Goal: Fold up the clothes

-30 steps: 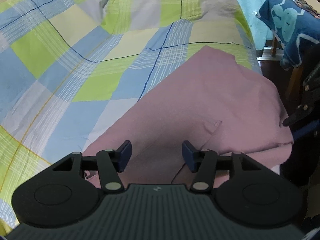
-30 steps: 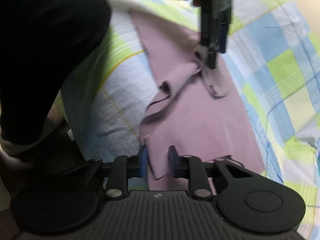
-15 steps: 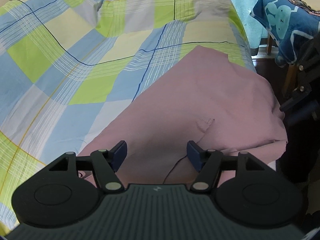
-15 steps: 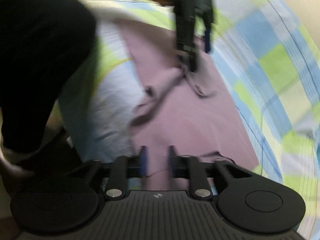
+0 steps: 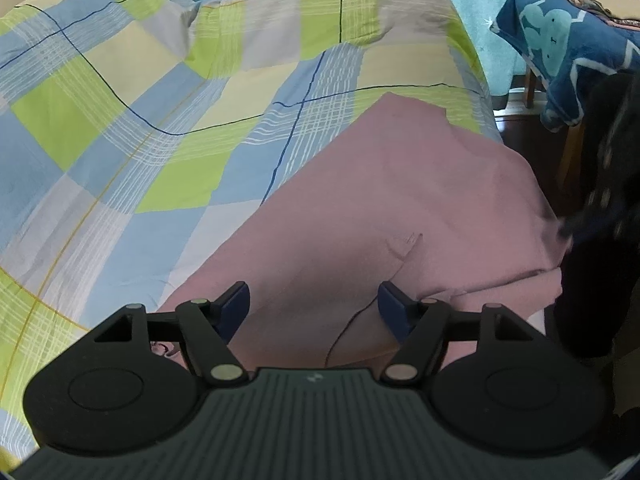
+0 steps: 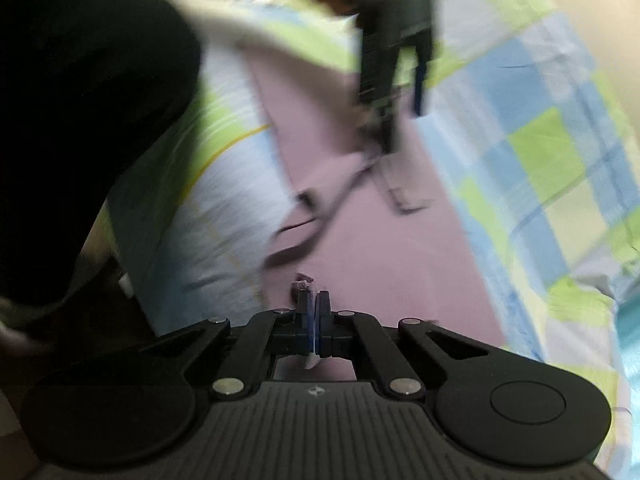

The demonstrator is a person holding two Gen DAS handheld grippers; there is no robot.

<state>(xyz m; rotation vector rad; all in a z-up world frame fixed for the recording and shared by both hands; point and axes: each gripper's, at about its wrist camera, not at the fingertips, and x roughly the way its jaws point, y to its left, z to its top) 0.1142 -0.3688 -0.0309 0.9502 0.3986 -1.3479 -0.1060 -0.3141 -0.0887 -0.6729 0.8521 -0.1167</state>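
Note:
A pink garment (image 5: 392,200) lies spread on a checked bedsheet (image 5: 140,128) near the bed's right edge. My left gripper (image 5: 314,306) hovers open just above the garment's near part, nothing between its fingers. In the right wrist view, which is blurred, my right gripper (image 6: 313,304) is shut on an edge of the pink garment (image 6: 360,240), a bit of cloth sticking out past the pads. The left gripper (image 6: 394,92) shows there at the far end of the garment, above its crumpled folds.
A blue patterned blanket (image 5: 568,40) hangs over a chair at the right, beyond the bed edge. Teal curtains (image 5: 472,0) are behind. A person's dark-clothed leg (image 6: 80,120) stands at the bed's side. The checked sheet stretches wide to the left.
My right gripper closed from partly open and now pinches the garment's edge. My left gripper opened wider and drew back slightly over the cloth.

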